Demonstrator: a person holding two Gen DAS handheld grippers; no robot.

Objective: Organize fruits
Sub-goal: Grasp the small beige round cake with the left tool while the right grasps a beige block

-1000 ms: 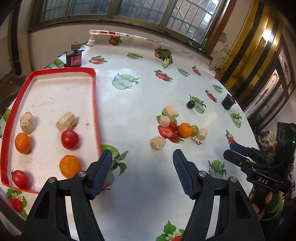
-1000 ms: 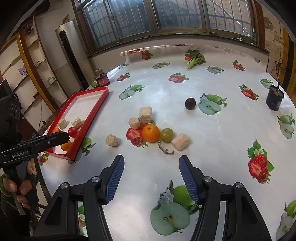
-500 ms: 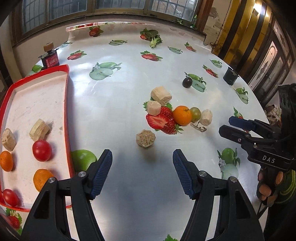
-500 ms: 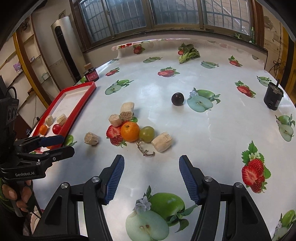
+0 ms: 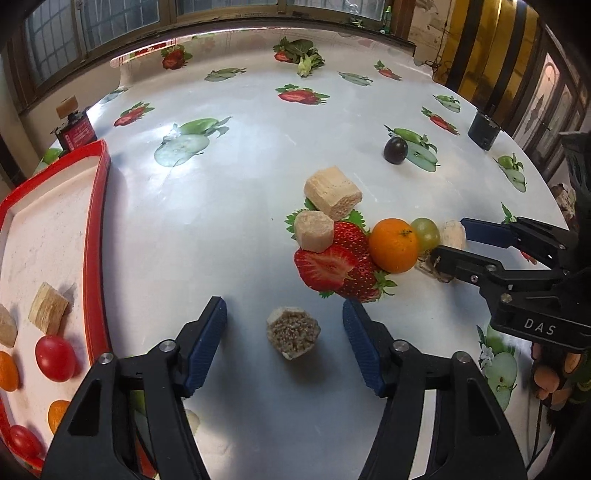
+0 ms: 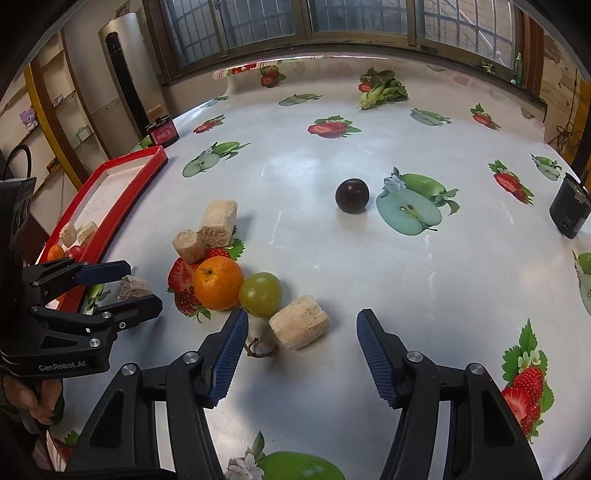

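The left gripper (image 5: 284, 332) is spread wide around a beige chunk (image 5: 293, 336), not touching it; the right gripper (image 6: 301, 345) is also released, with another beige piece (image 6: 299, 326) between its fingers; both lie near the orange (image 5: 394, 244), which partly hides the green grape (image 5: 426, 233); the red tray (image 5: 94, 236) is cut off.

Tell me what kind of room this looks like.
Probably a lived-in home dining or kitchen area, not a lab. A table wears a fruit-print oilcloth under barred windows, with a tall standing air conditioner and wall shelves nearby.
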